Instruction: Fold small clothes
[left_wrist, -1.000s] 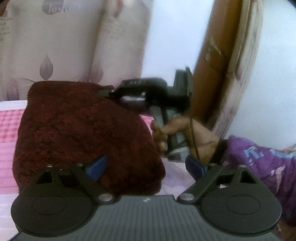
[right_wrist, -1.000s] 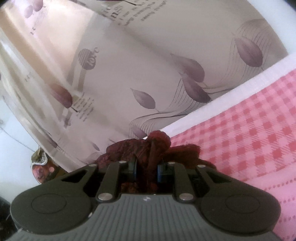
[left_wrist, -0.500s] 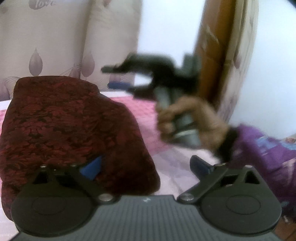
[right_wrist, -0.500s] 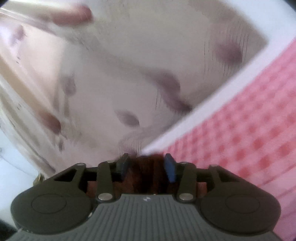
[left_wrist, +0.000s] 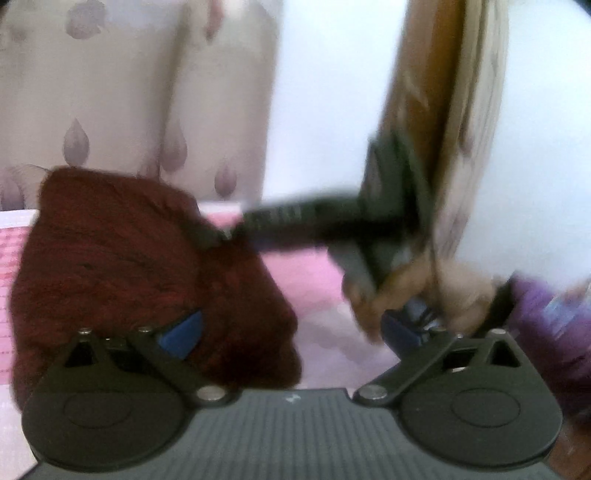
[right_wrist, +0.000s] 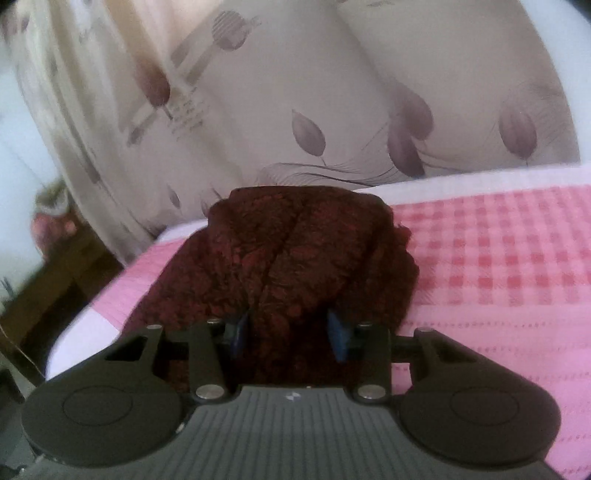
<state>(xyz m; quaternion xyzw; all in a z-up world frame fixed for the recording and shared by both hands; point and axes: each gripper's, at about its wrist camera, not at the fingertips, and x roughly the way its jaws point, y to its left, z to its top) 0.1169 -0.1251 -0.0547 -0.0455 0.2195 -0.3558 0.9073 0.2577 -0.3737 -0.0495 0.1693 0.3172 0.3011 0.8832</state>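
A dark red patterned garment (left_wrist: 122, 273) lies folded on the pink bed. In the left wrist view my left gripper (left_wrist: 291, 332) is wide open at the garment's near right corner, its left blue pad (left_wrist: 183, 332) over the cloth. The right gripper's body (left_wrist: 332, 218) reaches in from the right, its tip at the garment's far right edge. In the right wrist view the garment (right_wrist: 306, 258) bulges between the right gripper's (right_wrist: 288, 332) parted blue pads (right_wrist: 338, 334); the jaws stand partly open around the cloth, not pinching it.
The bed has a pink checked sheet (right_wrist: 491, 251) with a white far border. A leaf-print curtain (right_wrist: 332, 92) hangs behind it. A wooden post (left_wrist: 413, 110) stands at right. The person's hand (left_wrist: 417, 295) and purple sleeve (left_wrist: 546, 325) are at right.
The right gripper let go of the garment's pinched corner, lifted, then came down again with its jaws open over the cloth. The left gripper stayed open in place.
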